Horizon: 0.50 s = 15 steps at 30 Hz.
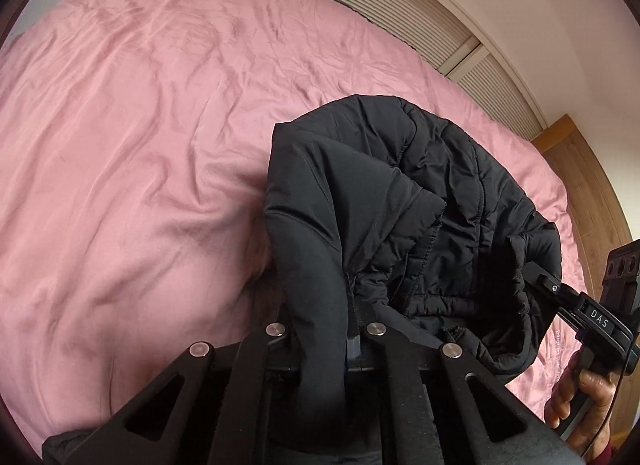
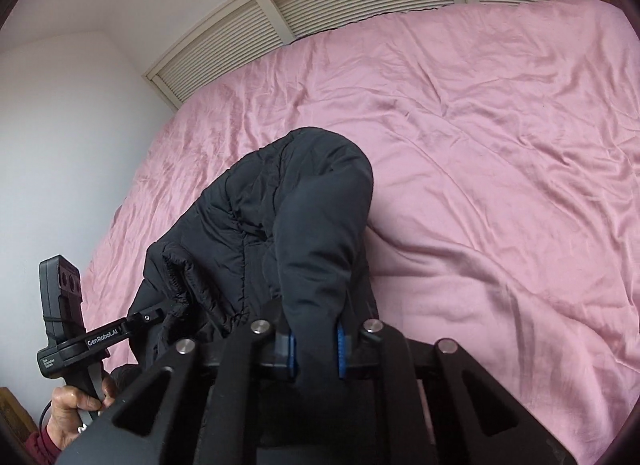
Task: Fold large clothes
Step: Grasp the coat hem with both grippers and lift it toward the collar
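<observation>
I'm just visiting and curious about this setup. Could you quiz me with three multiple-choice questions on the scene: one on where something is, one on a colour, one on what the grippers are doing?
1. Where is the jacket?
A. on a chair
B. held up over the bed
C. on the floor

2. What colour is the bed cover?
A. pink
B. green
C. white

3. What are the left gripper and right gripper doing?
A. both open, apart from the jacket
B. one shut, one open
C. both shut on the jacket

Answers: 1 B, pink cover shows behind the gripped jacket; 2 A, the cover is pink; 3 C, fabric sits pinched between both pairs of fingers.
</observation>
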### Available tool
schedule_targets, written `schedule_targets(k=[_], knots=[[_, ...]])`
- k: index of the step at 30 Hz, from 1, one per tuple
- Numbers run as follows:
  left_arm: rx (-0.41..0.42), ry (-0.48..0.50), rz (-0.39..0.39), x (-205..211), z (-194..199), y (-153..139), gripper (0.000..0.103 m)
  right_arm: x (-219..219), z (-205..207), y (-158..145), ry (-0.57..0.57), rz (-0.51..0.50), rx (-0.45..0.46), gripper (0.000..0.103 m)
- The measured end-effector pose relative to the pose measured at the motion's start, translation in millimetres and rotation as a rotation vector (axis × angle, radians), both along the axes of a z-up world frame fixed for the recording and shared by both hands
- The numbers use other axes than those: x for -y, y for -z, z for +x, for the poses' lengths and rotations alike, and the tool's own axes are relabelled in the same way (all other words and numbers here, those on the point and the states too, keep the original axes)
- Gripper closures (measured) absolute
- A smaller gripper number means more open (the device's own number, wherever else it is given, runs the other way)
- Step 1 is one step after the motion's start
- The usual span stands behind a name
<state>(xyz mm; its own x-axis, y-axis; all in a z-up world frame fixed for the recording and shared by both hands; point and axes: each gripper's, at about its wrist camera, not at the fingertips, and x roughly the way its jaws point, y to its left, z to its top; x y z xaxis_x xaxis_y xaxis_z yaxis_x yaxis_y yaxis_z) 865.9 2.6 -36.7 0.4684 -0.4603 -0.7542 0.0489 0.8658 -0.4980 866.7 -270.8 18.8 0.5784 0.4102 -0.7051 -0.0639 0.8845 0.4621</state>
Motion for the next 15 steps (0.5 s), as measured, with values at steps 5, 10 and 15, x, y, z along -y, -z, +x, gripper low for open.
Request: schedule_targets(k=[5,10,15], knots=[[0.062,0.024,-0.056,-15.4,-59.3,-32.9,0.094,-2.1,-63.8,-45.1,-0.096,0.022,0.087,0.090],[0.085,0.054,-0.104,-30.0,-124.5,-53.1,0.094,1.2,-140.5,-68.0,-0.135,0.058,0.125,0.090],[0.070,0.060,-0.130,-39.9,-186.3,-53.6,0.094,11.6,-211.6,-63.0,-0.122,0.104,0.119,0.090]])
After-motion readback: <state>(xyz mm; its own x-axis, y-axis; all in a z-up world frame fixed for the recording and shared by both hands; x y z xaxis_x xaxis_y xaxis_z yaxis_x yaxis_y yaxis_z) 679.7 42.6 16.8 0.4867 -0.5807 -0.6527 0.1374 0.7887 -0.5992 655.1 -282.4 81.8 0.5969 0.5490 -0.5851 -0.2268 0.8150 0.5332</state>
